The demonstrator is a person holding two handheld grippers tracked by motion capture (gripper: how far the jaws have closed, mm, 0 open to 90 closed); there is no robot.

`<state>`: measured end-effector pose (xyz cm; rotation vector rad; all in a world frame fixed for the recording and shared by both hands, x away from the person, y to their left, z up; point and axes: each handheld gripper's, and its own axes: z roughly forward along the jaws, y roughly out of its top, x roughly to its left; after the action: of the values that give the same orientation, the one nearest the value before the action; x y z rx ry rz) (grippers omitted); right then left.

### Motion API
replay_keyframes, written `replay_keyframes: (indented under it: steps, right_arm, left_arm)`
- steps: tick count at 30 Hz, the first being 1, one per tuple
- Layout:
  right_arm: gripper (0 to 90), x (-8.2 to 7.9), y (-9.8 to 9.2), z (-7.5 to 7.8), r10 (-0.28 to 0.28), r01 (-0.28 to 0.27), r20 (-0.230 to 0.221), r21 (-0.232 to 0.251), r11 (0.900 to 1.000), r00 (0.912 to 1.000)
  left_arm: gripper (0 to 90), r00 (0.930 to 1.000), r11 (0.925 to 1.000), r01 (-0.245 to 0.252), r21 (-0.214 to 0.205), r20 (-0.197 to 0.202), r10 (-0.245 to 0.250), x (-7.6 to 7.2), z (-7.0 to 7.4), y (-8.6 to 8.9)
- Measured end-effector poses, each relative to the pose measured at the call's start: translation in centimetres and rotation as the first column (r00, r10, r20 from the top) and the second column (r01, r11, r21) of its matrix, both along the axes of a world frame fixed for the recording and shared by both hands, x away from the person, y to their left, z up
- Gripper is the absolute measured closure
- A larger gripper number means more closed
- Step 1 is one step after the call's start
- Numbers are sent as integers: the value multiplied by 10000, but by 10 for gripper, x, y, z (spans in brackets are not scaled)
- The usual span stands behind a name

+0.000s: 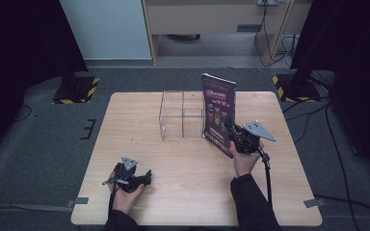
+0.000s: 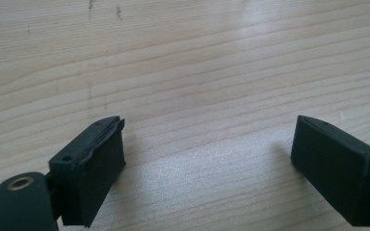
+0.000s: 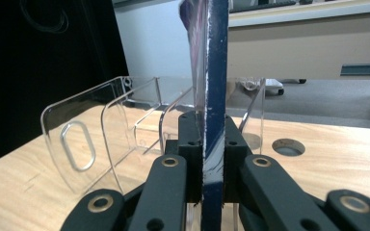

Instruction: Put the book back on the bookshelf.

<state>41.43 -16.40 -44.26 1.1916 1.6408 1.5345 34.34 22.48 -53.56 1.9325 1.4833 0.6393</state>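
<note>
the fingers (image 3: pixel 189 144) of the right gripper (image 1: pixel 234 136) are pressed flat against both faces of a thin dark magazine (image 1: pixel 218 113), with no gap showing; they have it clamped near its lower edge. in the right gripper view the magazine stands edge-on and upright, its top cut off by the frame, so the cover cannot be read there. in the high view the cover shows purple and dark print too small to make out. the magazine stands just beside the right end of a clear plastic rack (image 1: pixel 182 115), near the far edge of the wooden table (image 1: pixel 173 202), and whether it is inside a slot or against the outer wall is hard to tell. the rack's clear dividers blur into each other in the right gripper view.

the left gripper (image 1: pixel 142 179) lies low near the table's front left corner, held in a hand (image 1: pixel 124 192) whose forearm is cut off at the bottom. its fingers (image 2: pixel 96 168) stand wide apart over bare wood, gripping nothing.
</note>
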Motion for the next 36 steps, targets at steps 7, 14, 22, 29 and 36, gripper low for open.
replay_keyframes:
  steps: [7, 14, 22, 29, 36]
  right_arm:
    - [838, -14, -5, -5, 65, -73, -420, -186, 9998, 9991]
    - [836, -24, -12, -13, 130, -142, -678, -167, 9998, 9976]
    - [834, -35, -18, -22, 241, -258, -990, -162, 9995, 9948]
    - [831, -45, -21, -29, 348, -372, -1327, -163, 9992, 9905]
    - [828, -54, -21, -36, 527, -596, -1595, -388, 9975, 9858]
  left_arm:
    - [105, 10000, 10000, -4, 2, 0, 4, 0, 0, 0]
    - [105, 10000, 10000, -13, 3, 8, 13, 0, 0, 0]
    - [105, 10000, 10000, -32, -7, 2, 32, 0, 0, 0]
    - [104, 10000, 10000, -23, 5, -7, 23, 0, 0, 0]
    - [104, 10000, 10000, -24, 6, -8, 24, 0, 0, 0]
